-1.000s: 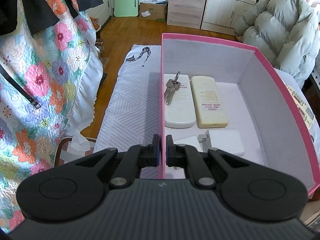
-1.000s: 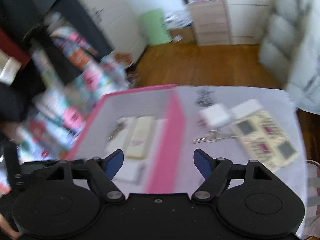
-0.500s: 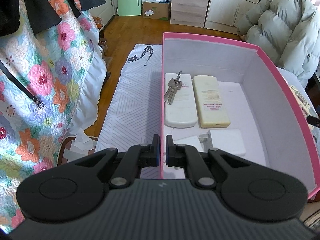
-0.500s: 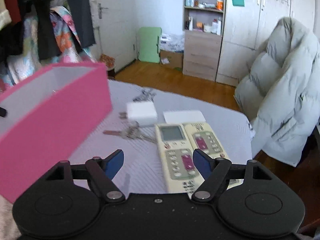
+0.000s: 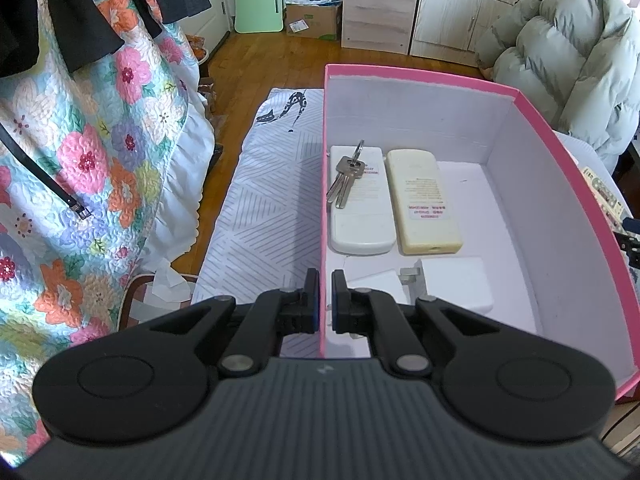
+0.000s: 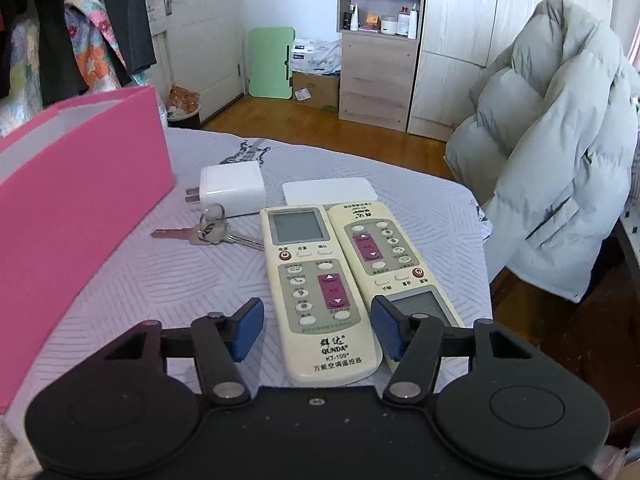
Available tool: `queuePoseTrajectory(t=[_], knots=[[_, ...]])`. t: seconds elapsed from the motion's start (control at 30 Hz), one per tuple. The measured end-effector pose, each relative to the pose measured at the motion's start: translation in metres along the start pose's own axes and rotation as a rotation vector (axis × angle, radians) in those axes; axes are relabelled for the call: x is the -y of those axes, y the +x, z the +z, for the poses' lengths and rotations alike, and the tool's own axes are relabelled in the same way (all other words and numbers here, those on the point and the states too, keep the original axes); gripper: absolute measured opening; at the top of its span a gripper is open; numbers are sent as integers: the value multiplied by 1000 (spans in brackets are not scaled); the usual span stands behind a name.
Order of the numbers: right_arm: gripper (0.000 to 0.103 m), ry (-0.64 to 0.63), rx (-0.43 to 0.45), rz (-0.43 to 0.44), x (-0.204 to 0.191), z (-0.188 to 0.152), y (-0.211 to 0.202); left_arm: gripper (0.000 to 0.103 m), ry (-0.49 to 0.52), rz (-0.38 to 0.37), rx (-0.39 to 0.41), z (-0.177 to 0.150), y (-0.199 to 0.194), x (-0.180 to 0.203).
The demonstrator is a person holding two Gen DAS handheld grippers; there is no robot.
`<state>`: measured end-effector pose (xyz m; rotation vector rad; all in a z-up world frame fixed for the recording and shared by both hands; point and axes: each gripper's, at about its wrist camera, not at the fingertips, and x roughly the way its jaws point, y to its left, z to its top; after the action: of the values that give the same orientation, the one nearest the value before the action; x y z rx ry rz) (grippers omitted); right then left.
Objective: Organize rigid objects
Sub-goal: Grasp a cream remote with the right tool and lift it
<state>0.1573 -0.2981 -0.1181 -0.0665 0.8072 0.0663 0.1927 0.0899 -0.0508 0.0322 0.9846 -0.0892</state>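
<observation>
Bedroom, quilted table top (image 6: 168,280): left gripper (image 5: 325,296) pinches the near left wall of the pink box (image 5: 560,184). Right gripper (image 6: 318,328) is spread astride the nearer remote (image 6: 316,288), so a pick-up looks in hand. Next move likely: close on the remote's sides, lift, carry left into box.

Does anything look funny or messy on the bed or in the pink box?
Only small things. The two remotes on the bed lie opposite ways: one remote has its screen far, the other remote has its screen near. In the pink box, keys rest on a face-down remote. Nothing looks spilled or broken.
</observation>
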Motion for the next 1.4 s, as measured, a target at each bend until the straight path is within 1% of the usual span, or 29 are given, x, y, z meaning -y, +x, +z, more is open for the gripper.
queuePoseTrajectory(t=[0.07,0.1,0.17,0.27,0.3,0.37,0.47,0.57,0.6,0.63,0.7,0.77,0.9,1.0,1.07,1.1,1.17,1.23,1.3,1.33,1.4], knots=[[66,-46,-30,-9,-10,0,1,4,7,5,-4,0,1,-1],[65,-81,-50,6,-15,1,-1,4,9,5,-5,0,0,-1],[65,-71,-78,68,-21,2,-9,4,3,-1,-3,0,1,-3],[64,-50,-109,117,-27,4,-18,4,-3,-3,-2,0,1,-4],[64,-44,-114,112,-29,6,-19,4,-1,-2,-1,0,1,-4],[67,-15,-110,81,-30,11,-15,4,2,0,-1,0,1,-3],[70,20,-90,2,-29,20,-3,4,5,0,-6,1,1,-3],[71,73,-119,-4,-25,29,18,4,15,1,-7,1,1,-3],[70,91,-141,-3,-24,29,26,4,15,0,-9,1,1,-4],[66,106,-163,-10,-24,28,33,4,12,0,-8,1,1,-3],[60,122,-140,-23,-25,28,32,4,15,1,-6,0,1,-3],[59,147,-126,-42,-28,26,27,4,16,0,-3,-2,1,-3],[58,198,-68,-3,-29,17,8,4,20,-4,-1,-2,0,-5],[58,193,-49,4,-35,14,-8,4,21,-3,-1,-2,0,-5],[58,172,-107,33,-41,16,-7,4,22,-3,-2,-1,1,-5],[58,165,-121,39,-43,16,-8,4,20,-4,-2,-1,1,-5],[58,117,-172,44,-51,15,-5,4,21,-2,-2,-1,1,-5],[58,97,-209,41,-55,16,1,4,19,-4,-2,-1,1,-4],[60,112,-197,38,-55,16,5,4,20,-3,-2,-1,1,-4],[58,122,-198,40,-54,16,9,4,18,-6,-2,-1,1,-5],[58,98,-173,18,-57,16,11,4,15,-8,-4,-1,1,-5]])
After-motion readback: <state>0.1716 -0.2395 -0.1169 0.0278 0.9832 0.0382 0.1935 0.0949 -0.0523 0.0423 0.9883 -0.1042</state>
